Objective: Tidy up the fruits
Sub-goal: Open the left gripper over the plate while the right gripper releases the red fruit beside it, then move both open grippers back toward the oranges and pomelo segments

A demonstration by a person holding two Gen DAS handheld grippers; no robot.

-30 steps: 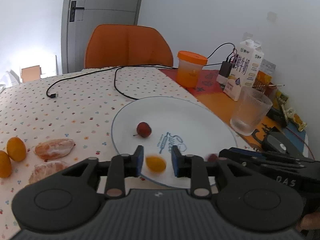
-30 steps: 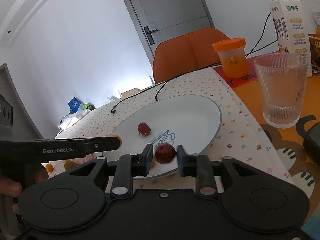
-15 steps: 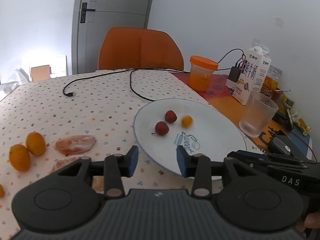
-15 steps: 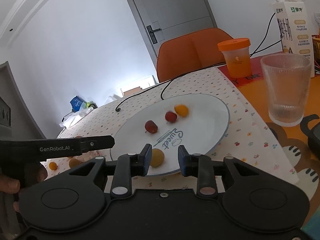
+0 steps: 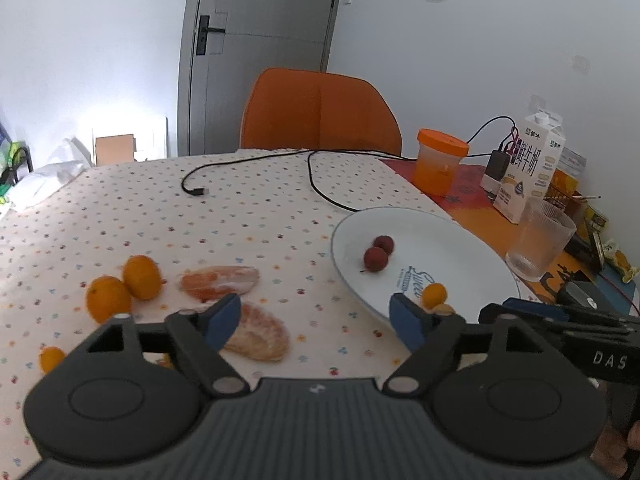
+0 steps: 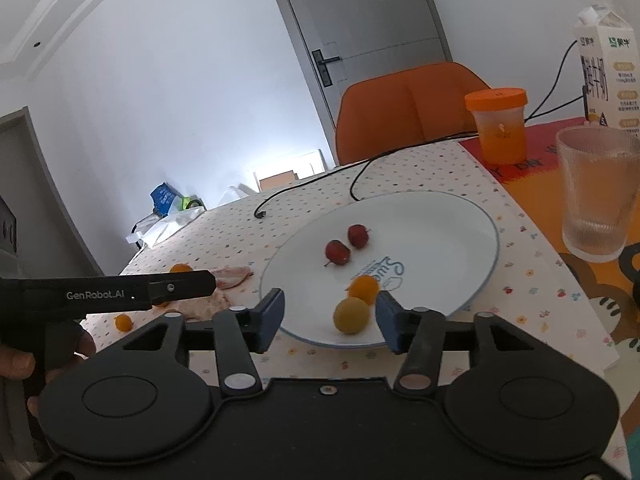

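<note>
A white plate [image 6: 490, 236] [image 5: 348, 224] holds two red fruits [image 6: 338, 252] [image 5: 376, 258], a small orange fruit [image 6: 363, 289] [image 5: 434, 294] and a yellow fruit [image 6: 351, 315]. My right gripper [image 6: 329, 318] hangs over the plate's near rim with its jaws opening. The yellow fruit lies on the plate between them and no pad presses on it. My left gripper [image 5: 316, 320] is over the tablecloth left of the plate, jaws opening with nothing between them. Two peeled mandarin pieces [image 5: 218, 282] and three kumquats [image 5: 142, 276] lie on the cloth there.
A ribbed glass [image 6: 596, 192], an orange-lidded cup [image 6: 498, 126] and a milk carton [image 6: 606, 68] stand right of the plate on an orange mat. A black cable [image 5: 312, 176] runs across the cloth. An orange chair [image 5: 320, 112] stands behind the table.
Each gripper let go of its fruit onto the plate, orange from the left and red from the right, and opened. The left gripper drew back leftward off the plate.
</note>
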